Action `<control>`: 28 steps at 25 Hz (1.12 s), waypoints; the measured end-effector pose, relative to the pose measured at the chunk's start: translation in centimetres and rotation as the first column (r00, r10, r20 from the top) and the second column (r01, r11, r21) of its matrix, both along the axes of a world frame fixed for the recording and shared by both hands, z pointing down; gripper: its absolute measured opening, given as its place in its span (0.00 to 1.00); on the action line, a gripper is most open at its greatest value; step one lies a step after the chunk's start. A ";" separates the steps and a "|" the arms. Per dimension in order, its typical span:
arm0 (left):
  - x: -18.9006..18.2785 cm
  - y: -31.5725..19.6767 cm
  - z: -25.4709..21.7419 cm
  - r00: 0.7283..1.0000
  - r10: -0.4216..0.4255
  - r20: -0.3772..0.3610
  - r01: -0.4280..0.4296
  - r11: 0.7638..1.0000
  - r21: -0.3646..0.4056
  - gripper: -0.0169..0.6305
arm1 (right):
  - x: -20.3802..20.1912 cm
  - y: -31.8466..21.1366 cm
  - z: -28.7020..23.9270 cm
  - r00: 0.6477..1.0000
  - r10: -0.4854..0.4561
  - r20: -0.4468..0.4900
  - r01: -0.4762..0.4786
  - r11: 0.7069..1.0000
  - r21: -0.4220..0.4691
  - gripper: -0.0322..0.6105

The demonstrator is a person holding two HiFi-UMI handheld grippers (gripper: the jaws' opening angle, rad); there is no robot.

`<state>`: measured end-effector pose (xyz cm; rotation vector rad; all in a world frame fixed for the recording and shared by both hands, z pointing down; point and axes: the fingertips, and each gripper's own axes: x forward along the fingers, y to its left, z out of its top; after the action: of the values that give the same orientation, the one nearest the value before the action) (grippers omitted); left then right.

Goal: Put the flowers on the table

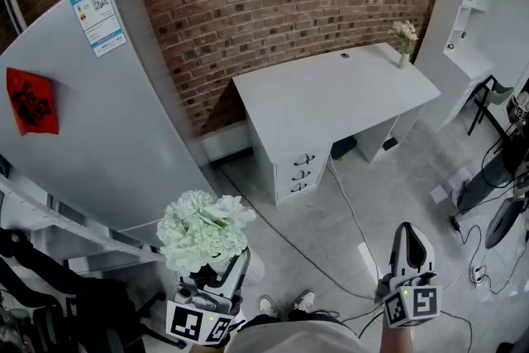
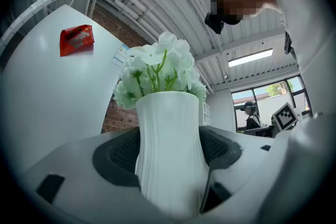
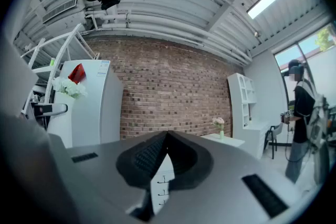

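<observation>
Flowers (image 1: 202,229), one pale green-white bunch, at 7 o'clock in the head view above the left gripper (image 1: 216,275), well apart from the white counter (image 1: 331,99) at 1 o'clock, which carries a small second vase (image 1: 404,45) at its far right corner. The head view shows chiefly blooms, whereas the left gripper view shows the pads (image 2: 118,157) clamped on either side of an upright ribbed white vase (image 2: 170,155) holding the stems. At 5 o'clock in the head view, right gripper (image 1: 411,244), jaws together and empty in its own view, which adds a standing person (image 3: 302,113) at 3 o'clock.
</observation>
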<state>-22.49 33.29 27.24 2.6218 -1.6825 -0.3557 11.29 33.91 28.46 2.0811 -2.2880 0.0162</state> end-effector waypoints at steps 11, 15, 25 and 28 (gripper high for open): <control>0.0 -0.1 0.0 1.000 0.000 0.004 0.000 1.000 0.000 0.57 | -0.7 -0.2 0.1 1.000 -0.023 0.013 0.023 1.000 0.000 0.08; 0.3 -0.2 0.0 1.000 0.003 0.005 -0.003 1.000 -0.005 0.57 | -0.4 -0.2 0.1 1.000 -0.020 0.006 0.020 1.000 0.007 0.08; 2.4 -0.6 -1.1 1.000 -0.001 0.007 0.001 1.000 0.028 0.57 | 1.0 -0.7 0.3 0.999 -0.042 0.003 0.042 0.999 0.004 0.08; 3.4 -0.6 -1.4 1.000 -0.005 0.003 0.005 0.999 0.039 0.57 | 2.0 -1.1 0.3 0.998 -0.058 0.029 0.057 0.998 0.005 0.08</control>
<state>-19.13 32.65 25.88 2.6468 -1.7006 -0.3883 13.27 32.82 28.79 2.0294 -2.3656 0.0398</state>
